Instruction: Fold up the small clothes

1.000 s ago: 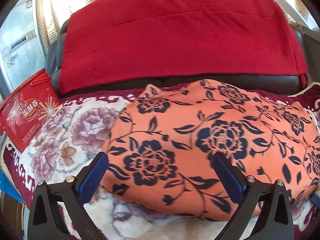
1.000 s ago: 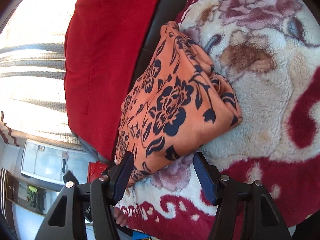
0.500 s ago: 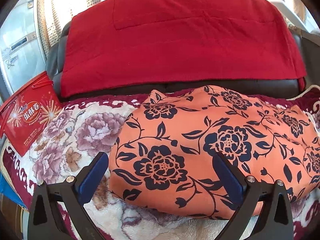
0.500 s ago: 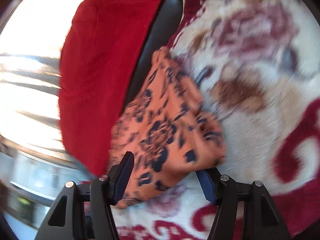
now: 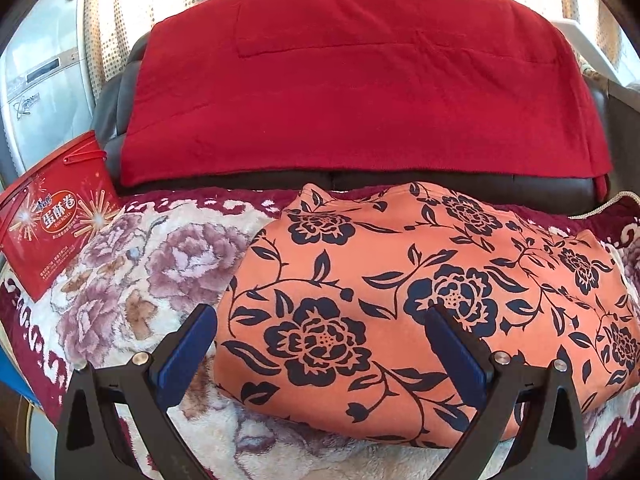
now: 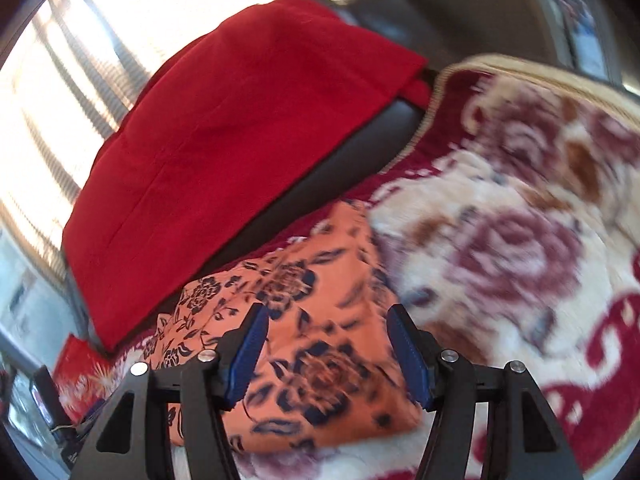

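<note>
My left gripper and my right gripper look alike: each has two black angular plastic fingers with triangular cut-outs, faced on the inside with ribbed blue pads and fastened by round silver screws.

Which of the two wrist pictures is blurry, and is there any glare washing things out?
Right wrist view: motion-smeared, worst on the floral blanket and orange garment, with the window at upper left blown out white. Left wrist view: sharp on the orange garment, fisheye bending at the edges, curtains behind the red cover overexposed.
</note>
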Demonstrator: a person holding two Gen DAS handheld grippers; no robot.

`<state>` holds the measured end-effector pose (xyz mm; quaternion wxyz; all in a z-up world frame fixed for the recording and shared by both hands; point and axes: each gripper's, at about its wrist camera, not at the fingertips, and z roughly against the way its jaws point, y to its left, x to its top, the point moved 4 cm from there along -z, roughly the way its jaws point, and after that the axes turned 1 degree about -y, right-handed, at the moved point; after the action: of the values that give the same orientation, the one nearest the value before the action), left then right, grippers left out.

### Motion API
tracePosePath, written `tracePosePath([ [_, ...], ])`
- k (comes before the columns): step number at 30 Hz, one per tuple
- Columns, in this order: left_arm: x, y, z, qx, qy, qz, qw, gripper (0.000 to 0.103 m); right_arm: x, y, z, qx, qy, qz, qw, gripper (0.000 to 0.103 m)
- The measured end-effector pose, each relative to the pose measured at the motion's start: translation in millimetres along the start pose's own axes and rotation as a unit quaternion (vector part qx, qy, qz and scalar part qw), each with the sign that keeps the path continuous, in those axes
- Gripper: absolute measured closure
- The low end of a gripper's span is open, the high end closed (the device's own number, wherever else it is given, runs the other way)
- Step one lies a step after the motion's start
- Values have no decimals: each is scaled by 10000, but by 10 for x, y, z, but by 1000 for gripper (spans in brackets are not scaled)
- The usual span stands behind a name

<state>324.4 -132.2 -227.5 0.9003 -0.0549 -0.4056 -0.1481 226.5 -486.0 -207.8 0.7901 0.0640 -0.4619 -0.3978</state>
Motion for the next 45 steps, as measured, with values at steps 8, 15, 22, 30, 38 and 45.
tracePosePath([
  [8, -5, -198, -103, 13, 85, -180, 9998, 0, 343, 255, -682, 286, 457, -2, 9985, 37],
  [15, -36, -379, -232, 56, 187, -517, 9985, 0, 291, 10, -1351, 163, 1192, -516, 9914, 38],
  [22, -120, -472, -447, -72, 693, -533, 9961, 0, 272, 4, -1078, 536, 1030, -735, 9905, 38],
  [30, -59, -417, -141, -31, 53, -425, 9991, 0, 1, 213, -277, 860, 865, -150, 9924, 38],
  [38, -273, -429, -223, 205, 415, -500, 9977, 0, -490, 192, -151, 791, 1485, 160, 9856, 52],
  [45, -188, -516, 116, 226, -352, -643, 9971, 0, -515, 95, -160, 648, 1516, 163, 9862, 59],
])
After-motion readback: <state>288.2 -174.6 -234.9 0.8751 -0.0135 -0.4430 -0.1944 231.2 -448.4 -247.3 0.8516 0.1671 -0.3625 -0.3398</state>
